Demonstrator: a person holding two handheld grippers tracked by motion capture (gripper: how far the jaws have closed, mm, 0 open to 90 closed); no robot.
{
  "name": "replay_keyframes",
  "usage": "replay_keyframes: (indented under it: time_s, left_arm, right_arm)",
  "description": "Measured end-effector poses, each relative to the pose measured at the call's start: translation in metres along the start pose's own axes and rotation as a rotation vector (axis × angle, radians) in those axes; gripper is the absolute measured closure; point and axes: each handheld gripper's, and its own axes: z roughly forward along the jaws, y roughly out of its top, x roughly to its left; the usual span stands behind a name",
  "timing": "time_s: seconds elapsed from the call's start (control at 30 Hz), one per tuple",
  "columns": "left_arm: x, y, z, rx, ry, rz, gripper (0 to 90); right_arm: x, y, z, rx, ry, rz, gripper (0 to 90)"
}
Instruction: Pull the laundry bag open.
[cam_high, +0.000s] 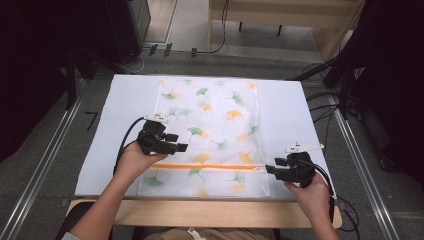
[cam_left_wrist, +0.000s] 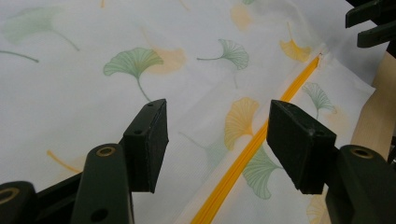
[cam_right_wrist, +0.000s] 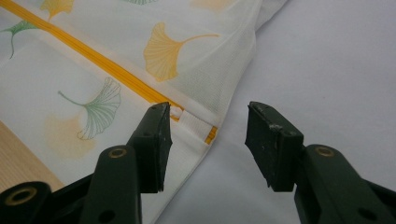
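The mesh bag (cam_high: 207, 135) lies flat on the desk (cam_high: 285, 107), thin white netting printed with green and orange ginkgo leaves, its orange zipper (cam_high: 207, 166) running between the two tongs near the bag's near edge. The right tongs (cam_right_wrist: 205, 140) stand wide apart and empty over the zipper's end at the bag's corner, the left tongs (cam_left_wrist: 217, 140) equally spread and empty above the zipper's other stretch. This looks like the approach before working the zipper: next, the right tongs must pinch the small pull while the left pins the cloth.
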Motion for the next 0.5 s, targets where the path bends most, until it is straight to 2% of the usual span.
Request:
replay_keyframes:
  time_s: [0.07, 0.23, 0.4, 0.5]
  left_arm:
    - [-0.004, 0.003, 0.006, 0.002, -0.013, 0.010, 39.0]
    - [-0.008, 0.007, 0.013, 0.011, -0.022, 0.031, 38.8]
    - [-0.011, 0.013, 0.021, -0.024, -0.054, 0.030, 38.8]
    - [-0.014, 0.015, 0.028, 0.001, -0.051, 0.049, 38.3]
  right_arm:
    - [0.001, -0.002, -0.001, 0.006, -0.005, 0.013, 50.7]
    - [0.000, -0.008, -0.002, 0.010, -0.008, 0.006, 50.1]
    - [0.000, -0.013, 0.000, 0.022, -0.004, 0.005, 49.2]
    - [-0.002, -0.016, 0.001, 0.025, -0.004, 0.013, 48.3]
